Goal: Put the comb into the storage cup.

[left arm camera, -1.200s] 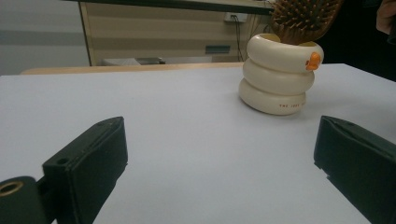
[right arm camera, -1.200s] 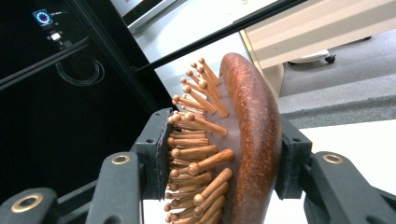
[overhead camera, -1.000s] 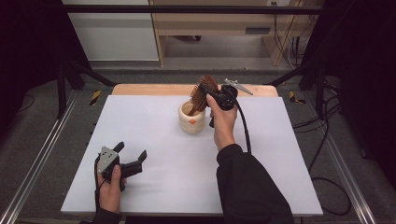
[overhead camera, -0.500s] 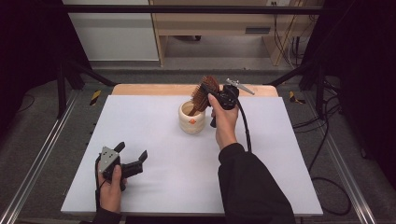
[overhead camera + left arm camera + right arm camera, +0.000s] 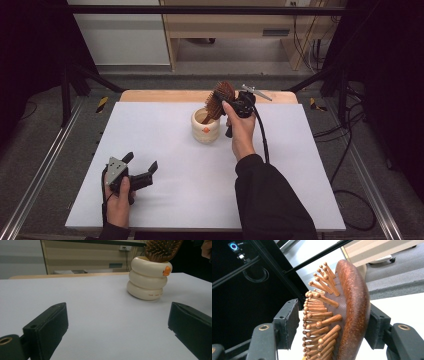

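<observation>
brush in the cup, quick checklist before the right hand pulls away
1. Brush handle down in cup: ok.
2. Right gripper jaws just opening, left pad off the bristles: ok.
3. Right pad off the brush back: cannot tell.
4. Cup upright on table: ok.
5. Brush will stand unaided, leaning on the rim: cannot tell.
6. Left gripper open, apart from cup: ok.

High cam overhead, gripper cams close; shared: cup (image 5: 205,127).
</observation>
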`<state>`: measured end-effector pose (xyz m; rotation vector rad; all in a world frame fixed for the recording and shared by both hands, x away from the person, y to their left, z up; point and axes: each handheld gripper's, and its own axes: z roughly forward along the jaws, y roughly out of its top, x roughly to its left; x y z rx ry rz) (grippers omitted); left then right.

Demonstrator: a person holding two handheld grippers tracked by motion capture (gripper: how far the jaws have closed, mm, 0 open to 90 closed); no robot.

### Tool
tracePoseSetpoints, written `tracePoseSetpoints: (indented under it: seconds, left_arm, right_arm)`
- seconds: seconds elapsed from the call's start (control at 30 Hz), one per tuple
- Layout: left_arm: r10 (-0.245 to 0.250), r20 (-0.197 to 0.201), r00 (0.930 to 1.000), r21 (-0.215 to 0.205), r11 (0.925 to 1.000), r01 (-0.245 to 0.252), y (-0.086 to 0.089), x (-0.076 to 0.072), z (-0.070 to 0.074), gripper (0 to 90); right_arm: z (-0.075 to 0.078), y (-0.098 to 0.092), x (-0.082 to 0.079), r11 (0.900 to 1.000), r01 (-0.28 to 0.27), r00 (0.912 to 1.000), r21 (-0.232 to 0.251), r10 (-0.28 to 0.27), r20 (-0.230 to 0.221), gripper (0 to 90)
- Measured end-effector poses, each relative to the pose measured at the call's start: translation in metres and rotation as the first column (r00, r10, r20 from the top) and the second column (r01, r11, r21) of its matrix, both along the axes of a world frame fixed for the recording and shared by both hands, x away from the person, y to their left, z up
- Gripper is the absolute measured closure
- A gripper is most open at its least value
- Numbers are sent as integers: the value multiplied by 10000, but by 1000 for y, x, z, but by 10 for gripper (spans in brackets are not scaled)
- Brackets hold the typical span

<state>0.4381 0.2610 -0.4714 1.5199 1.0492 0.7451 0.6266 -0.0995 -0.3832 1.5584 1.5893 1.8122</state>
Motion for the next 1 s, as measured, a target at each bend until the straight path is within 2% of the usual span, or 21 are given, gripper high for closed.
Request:
tracePoseSetpoints:
  seconds: [0.23,0.63,1.0]
  left_arm:
    - [5,2,10000,-4,10000,-5,0,0,0,30]
    - [-1,7,10000,14,10000,1,0,0,0,30]
    - [5,15,10000,23,10000,-5,-1,0,0,29]
  right_arm:
    - [0,-1,0,10000,-49,9999,-37,48,-133,301]
    - [3,-6,-3,9998,12,9999,-187,-14,-110,262]
    - [8,-6,-8,9995,-18,9999,-319,21,111,246]
